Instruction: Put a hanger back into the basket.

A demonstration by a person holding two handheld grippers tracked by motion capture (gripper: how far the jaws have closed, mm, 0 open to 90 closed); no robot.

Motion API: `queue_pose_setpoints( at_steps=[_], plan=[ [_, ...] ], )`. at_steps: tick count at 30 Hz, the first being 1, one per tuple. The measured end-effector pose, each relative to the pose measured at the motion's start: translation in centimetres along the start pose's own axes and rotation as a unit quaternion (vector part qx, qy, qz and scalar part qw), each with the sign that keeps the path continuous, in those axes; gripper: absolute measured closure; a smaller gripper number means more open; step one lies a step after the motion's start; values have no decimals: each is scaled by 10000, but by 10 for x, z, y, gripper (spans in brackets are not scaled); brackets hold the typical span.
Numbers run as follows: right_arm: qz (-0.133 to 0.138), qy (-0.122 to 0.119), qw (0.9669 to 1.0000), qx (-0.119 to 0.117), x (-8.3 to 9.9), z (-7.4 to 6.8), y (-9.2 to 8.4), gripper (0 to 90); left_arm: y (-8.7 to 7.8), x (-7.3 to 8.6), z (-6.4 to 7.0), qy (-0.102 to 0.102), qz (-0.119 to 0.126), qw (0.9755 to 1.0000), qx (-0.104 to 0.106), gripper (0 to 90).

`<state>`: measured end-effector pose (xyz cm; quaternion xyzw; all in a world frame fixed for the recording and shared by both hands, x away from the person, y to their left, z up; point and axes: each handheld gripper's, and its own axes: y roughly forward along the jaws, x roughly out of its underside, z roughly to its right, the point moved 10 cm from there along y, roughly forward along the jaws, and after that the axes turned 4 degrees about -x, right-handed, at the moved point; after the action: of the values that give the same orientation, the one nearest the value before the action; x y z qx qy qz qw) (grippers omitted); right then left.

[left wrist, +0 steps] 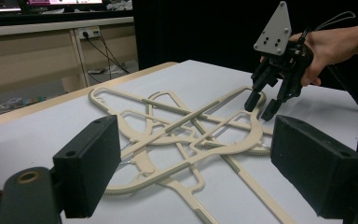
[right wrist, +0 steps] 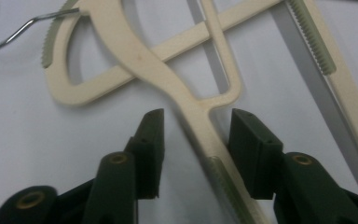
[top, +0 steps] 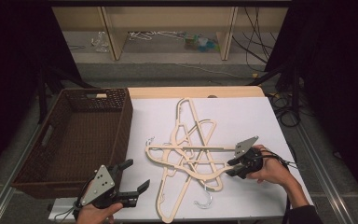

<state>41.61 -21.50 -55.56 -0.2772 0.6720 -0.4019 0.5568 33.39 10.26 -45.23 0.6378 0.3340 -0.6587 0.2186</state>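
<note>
On the white sheet (top: 247,116) that covers the table lies a tangled pile of cream plastic hangers (top: 191,154), stacked crosswise so their arms form a rough star. Their metal hooks stick out at the near edge and at the left of the pile. To the left of the sheet stands a dark brown wicker basket (top: 121,121), its wall just beside the sheet's edge.

My right tongs (top: 235,167) are down at the right end of the pile, tipped toward the table. In the right gripper view, one thin hanger arm (right wrist: 209,140) runs between the two black jaws, with a ribbed grey-green strip on it close to the camera. The jaws stand partly open, one on each side of that arm. A gap shows between the left jaw and the arm; the right jaw sits close to the arm, and I cannot tell whether it touches. The arm is between the jaws but not clamped. My right hand (top: 272,170) wraps around the tongs' body, with the grey three-cornered plate on top.

My left tongs (top: 130,179) hover at the near left corner of the sheet, well apart from the pile and near the basket's front corner. Their jaws stand wide open with nothing between them. In the left gripper view, the hangers spread across the sheet beyond those jaws, and my right tongs (left wrist: 263,105) point down at the far end of the pile.
</note>
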Motion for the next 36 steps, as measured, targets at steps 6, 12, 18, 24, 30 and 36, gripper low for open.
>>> queue_pose_setpoints(
  at_steps=[6, 12, 18, 24, 30, 36],
  plan=[
    [-126, -358, 9991, -195, 1, -8, 0, 714, 1, 1, 1, -12, -17, 10000, -14, 160],
    [-234, -781, 9962, -292, 0, -13, 0, 769, 3, 2, 3, -32, -35, 10000, 27, 160],
    [-402, -1110, 9905, -703, 1, -29, -3, 802, 12, 8, 11, 205, -208, 9995, 71, 163],
    [-380, -1090, 9905, -746, -4, -35, -9, 802, 32, 25, 24, 612, -608, 9960, 230, 177],
    [-541, -1181, 9887, -748, -7, -41, -20, 803, 61, 52, 41, 1121, -1213, 9849, 516, 180],
    [-499, -1152, 9889, -795, -15, -49, -30, 803, 85, 62, 58, 1608, -1421, 9744, 672, 206]
  ],
)
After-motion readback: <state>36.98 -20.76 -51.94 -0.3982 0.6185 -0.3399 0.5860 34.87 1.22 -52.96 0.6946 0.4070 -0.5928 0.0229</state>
